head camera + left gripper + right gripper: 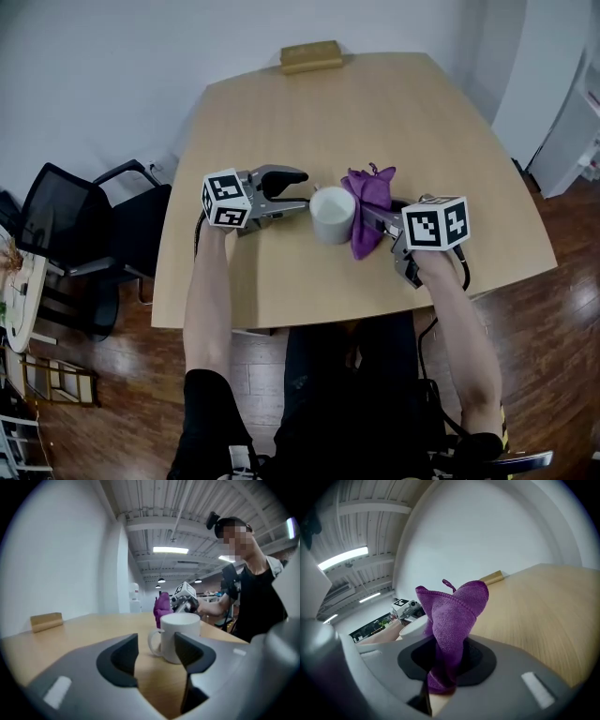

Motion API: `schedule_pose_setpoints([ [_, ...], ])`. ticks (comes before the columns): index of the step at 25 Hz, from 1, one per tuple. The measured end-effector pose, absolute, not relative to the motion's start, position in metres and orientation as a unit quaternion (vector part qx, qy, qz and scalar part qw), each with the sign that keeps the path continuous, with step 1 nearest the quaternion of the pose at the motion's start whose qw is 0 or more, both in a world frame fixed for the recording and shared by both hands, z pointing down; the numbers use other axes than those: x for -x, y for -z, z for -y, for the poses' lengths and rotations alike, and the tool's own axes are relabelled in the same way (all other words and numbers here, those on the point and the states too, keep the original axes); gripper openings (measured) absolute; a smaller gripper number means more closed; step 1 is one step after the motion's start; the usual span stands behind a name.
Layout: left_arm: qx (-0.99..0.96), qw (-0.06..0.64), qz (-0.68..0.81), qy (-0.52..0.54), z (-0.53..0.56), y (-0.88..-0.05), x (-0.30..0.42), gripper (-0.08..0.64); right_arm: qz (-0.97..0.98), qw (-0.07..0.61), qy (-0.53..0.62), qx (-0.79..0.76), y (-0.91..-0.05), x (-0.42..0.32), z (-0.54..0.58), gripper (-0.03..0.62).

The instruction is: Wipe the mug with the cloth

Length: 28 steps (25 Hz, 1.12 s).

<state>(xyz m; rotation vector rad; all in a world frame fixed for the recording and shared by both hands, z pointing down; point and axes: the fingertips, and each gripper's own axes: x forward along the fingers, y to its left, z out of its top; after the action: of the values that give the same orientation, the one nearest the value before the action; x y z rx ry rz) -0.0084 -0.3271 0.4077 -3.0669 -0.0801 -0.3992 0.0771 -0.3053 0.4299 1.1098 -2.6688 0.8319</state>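
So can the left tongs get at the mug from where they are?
Probably yes: the left tongs stand open, the mug sits just ahead with its handle toward them, nothing between.

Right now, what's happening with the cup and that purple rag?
A person at a wooden table holds a claw in each hand. The right claw is shut on a purple cloth and holds it up right beside the white mug. The left claw is open and points at the mug's handle side, not gripping it. The mug stands on the table between them.
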Motion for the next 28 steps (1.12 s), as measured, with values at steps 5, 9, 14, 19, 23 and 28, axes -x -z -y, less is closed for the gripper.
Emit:
schedule_pose_setpoints([
  [5,0.995,0.004,0.023,0.095,0.330,-0.410,0.009,0.150,0.892,0.059,-0.288,-0.343,-0.428,-0.075,0.303,0.087],
  [9,0.996,-0.005,-0.018,0.084,0.317,-0.396,0.015,0.133,0.891,0.027,-0.304,-0.337,-0.423,-0.087,0.306,0.087],
  [14,0.983,0.076,-0.067,0.156,0.329,-0.402,0.016,0.200,0.895,0.013,-0.306,-0.324,-0.418,-0.084,0.308,0.087],
  [19,0.970,0.105,-0.050,0.211,0.357,-0.415,0.002,0.236,0.895,0.010,-0.303,-0.327,-0.420,-0.079,0.307,0.087],
  [23,0.974,0.112,-0.031,0.192,0.350,-0.417,-0.013,0.242,0.896,0.011,-0.299,-0.327,-0.419,-0.080,0.303,0.087],
  [28,0.973,0.125,-0.053,0.187,0.351,-0.429,-0.033,0.148,0.898,0.012,-0.292,-0.330,-0.418,-0.081,0.304,0.087],
])
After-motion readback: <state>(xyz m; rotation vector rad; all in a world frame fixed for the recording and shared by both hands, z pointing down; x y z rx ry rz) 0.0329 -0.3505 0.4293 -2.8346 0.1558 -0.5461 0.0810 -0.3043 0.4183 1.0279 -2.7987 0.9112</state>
